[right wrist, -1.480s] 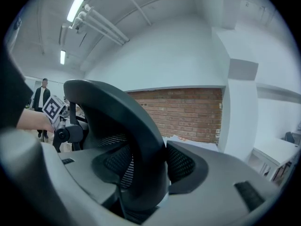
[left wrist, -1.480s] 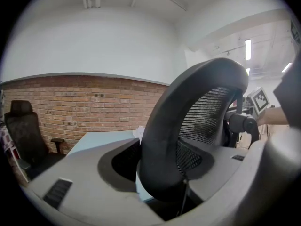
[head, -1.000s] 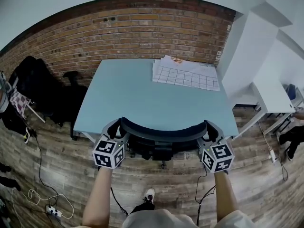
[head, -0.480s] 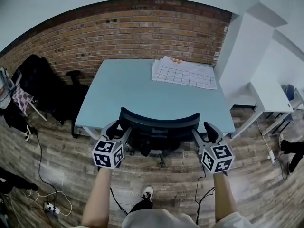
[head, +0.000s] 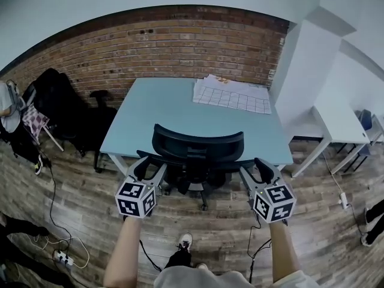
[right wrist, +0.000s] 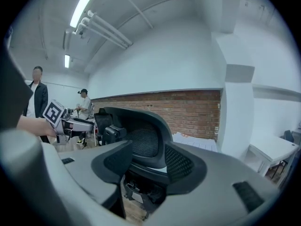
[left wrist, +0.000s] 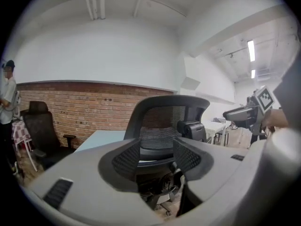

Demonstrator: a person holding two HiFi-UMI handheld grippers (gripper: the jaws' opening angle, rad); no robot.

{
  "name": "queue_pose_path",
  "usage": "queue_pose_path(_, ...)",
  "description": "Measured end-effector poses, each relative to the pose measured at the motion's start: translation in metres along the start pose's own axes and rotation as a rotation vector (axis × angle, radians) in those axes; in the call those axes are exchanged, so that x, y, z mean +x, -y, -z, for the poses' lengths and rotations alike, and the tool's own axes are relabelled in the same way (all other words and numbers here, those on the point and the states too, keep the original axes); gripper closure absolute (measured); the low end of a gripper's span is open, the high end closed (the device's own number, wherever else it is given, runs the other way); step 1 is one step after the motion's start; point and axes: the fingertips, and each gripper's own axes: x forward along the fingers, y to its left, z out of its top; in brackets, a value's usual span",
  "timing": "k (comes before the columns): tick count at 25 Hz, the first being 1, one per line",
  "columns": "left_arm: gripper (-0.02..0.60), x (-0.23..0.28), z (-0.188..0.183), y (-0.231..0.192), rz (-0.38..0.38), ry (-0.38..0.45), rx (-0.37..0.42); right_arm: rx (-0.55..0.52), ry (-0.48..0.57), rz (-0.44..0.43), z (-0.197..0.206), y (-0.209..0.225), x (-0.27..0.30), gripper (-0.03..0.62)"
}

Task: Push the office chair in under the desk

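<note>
head view: my left gripper [head: 149, 168] and right gripper [head: 257, 171] hold fingers apart on nothing, the left's just closing slightly, office chair [head: 198, 147] just ahead between them at the counter [head: 162, 108].

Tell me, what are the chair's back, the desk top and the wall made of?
Chair back: black mesh, likely fabric, in a smooth plastic-looking frame; the fine weave shows.
Desk top: smooth matte pale blue, perhaps laminate; material unclear.
Wall: red brick, rough, with pale mortar lines.

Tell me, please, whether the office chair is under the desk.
Partly: office chair backrest at the desk edge, its base outside.
</note>
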Motion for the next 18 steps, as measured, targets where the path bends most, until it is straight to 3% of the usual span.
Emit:
queue_pose_path(4,0.43,-0.025,-0.005,0.014,-0.037,0.01,0.005,-0.022,0.015,0.0,-0.007,-0.009,-0.025,0.405)
queue_pose_path(8,0.482,-0.046,-0.016,0.038,-0.023,0.034,0.03,-0.04,0.029,-0.004,-0.016,-0.018,-0.049,0.424)
queue_pose_path(14,0.526,-0.071,-0.037,0.079,0.02,0.052,0.097,-0.055,0.056,-0.034,-0.037,-0.031,-0.085,0.467)
queue_pose_path(18,0.552,-0.089,-0.048,0.097,0.029,0.073,0.099,-0.077,0.093,-0.056,-0.05,-0.039,-0.105,0.51)
